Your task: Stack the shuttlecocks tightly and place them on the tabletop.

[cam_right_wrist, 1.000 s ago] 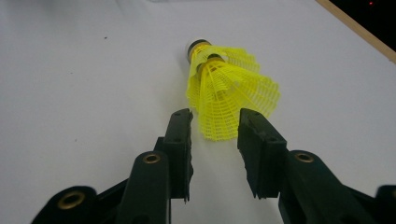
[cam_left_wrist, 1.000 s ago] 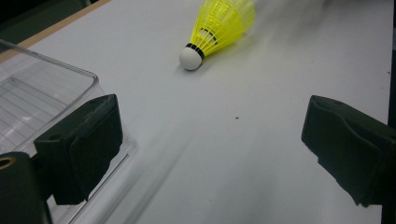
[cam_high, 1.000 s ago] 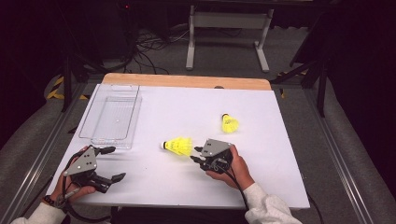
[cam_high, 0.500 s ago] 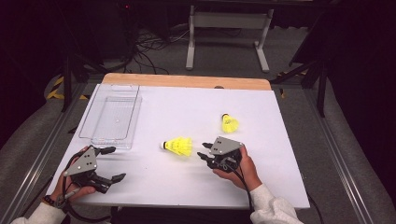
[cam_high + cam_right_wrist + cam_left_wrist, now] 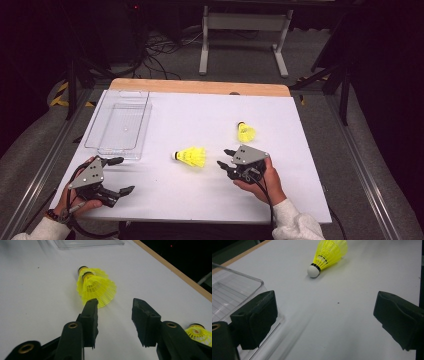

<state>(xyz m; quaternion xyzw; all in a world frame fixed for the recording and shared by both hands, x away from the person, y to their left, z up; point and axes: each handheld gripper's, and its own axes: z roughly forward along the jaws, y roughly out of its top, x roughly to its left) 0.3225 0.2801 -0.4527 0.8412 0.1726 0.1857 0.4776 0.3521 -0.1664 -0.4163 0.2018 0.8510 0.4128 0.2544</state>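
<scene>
Right claw (image 5: pixel 226 158) stands part open and empty, jaws having just widened, backed off right of the shuttlecock (image 5: pixel 190 156) lying mid-table (image 5: pixel 165 115). Left claw (image 5: pixel 121 175) rests wide open, empty.

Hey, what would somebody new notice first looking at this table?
Two bright yellow shuttlecocks on the white table: one lies on its side near the middle, the other farther back to the right. The right gripper sits just beside the near one, jaws open, and a clear tray sits at the left.
</scene>
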